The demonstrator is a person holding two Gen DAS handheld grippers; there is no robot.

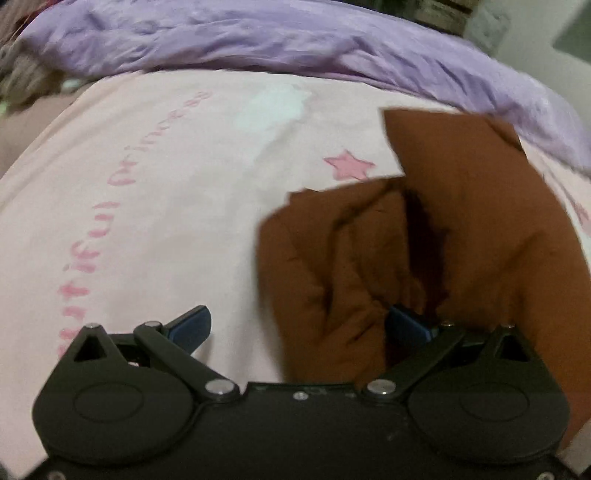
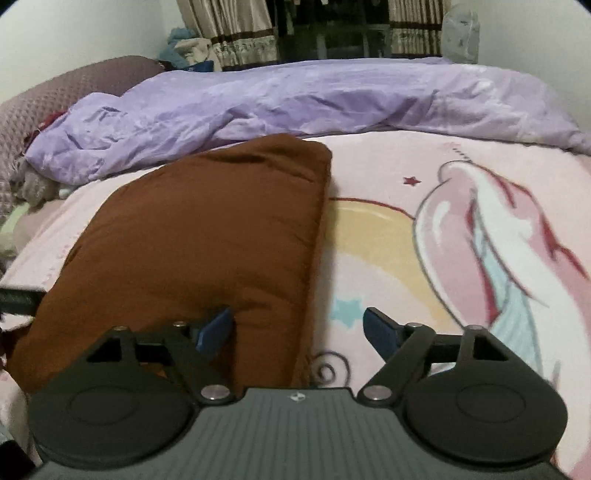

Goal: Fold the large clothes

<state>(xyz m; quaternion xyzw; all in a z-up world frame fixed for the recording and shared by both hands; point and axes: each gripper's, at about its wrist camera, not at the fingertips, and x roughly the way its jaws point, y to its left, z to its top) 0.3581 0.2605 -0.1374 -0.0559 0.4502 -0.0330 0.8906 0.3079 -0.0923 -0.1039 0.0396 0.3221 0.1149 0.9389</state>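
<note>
A brown garment [image 2: 207, 236] lies folded in a thick slab on the pink bedspread [image 2: 388, 173], left of centre in the right wrist view. My right gripper [image 2: 298, 330] is open; its left finger hovers over the garment's near right part and its right finger over the bedspread, so the garment's right edge runs between them. In the left wrist view the same brown garment [image 1: 461, 221] shows rumpled layers and a dark crease at the right. My left gripper [image 1: 299, 326] stands wide open, its right finger above the cloth folds and its left finger above the pink bedspread [image 1: 147, 221]. Neither gripper pinches any cloth.
A crumpled lilac duvet [image 2: 295, 99] runs along the far side of the bed, also the lilac duvet [image 1: 258, 37] at the top of the left wrist view. A mauve pillow [image 2: 55, 96] lies far left. Curtains [image 2: 240, 33] hang behind. The unicorn print [image 2: 480, 229] covers the bedspread's right half.
</note>
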